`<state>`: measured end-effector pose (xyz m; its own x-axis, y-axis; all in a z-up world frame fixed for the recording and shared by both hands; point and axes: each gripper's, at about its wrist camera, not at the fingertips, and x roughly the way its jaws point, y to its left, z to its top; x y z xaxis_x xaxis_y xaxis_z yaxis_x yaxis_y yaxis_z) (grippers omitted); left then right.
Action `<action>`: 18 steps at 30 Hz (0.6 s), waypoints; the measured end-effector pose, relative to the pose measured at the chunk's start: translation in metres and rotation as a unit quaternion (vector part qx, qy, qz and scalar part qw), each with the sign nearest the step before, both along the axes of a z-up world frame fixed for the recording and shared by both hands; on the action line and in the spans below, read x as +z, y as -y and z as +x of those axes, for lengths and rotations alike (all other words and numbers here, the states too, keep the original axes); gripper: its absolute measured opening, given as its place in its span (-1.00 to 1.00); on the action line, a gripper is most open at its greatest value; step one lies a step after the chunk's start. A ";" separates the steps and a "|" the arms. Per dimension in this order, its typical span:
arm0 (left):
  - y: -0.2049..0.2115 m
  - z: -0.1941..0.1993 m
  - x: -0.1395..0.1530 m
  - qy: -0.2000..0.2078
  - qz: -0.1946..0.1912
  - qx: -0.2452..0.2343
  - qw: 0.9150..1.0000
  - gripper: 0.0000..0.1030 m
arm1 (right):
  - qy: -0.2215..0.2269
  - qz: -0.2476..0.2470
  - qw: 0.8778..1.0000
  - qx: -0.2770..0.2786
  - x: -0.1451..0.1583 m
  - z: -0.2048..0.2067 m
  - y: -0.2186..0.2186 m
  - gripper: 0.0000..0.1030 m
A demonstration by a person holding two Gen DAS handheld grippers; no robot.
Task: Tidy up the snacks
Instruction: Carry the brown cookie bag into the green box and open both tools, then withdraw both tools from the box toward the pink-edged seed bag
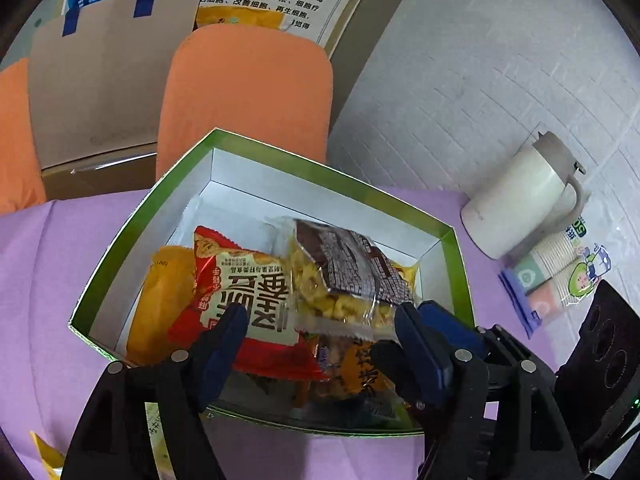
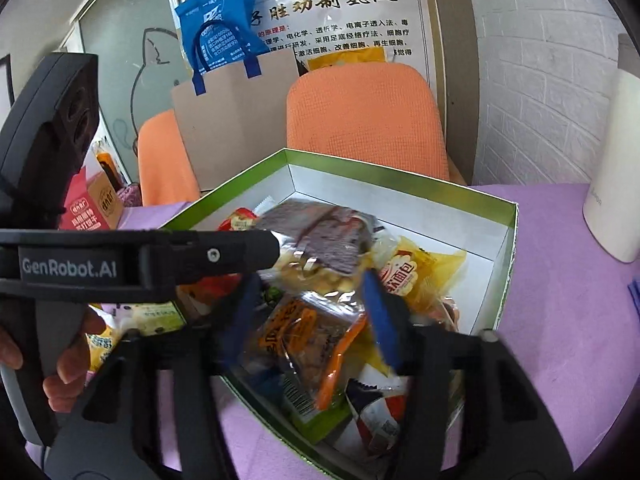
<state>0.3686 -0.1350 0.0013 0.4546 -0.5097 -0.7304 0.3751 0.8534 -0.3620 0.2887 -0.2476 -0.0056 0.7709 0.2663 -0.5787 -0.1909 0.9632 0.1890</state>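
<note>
A green box with a white inside stands on the purple tablecloth and holds several snack packets. Among them are a red packet, a yellow one, a clear bag with a brown label and a yellow bread packet. My left gripper hovers open over the box's near side, above the red packet and the clear bag. My right gripper is open over the near corner. An orange-printed clear packet lies between its blurred blue fingers.
A white jug and a pack of paper cups stand right of the box. Loose packets lie on the cloth at the left, near a hand. Orange chairs and a brown paper bag stand behind.
</note>
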 end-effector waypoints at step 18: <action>-0.060 -0.110 0.073 0.065 0.030 0.027 0.997 0.60 | 0.055 0.010 0.998 -0.001 0.064 -0.093 -0.015 0.85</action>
<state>0.2583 -0.0753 0.0746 0.5741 -0.4381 -0.6917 0.3678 0.8928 -0.2601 0.1953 -0.2322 0.0588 0.8305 0.2750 -0.4845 -0.2094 0.9600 0.1859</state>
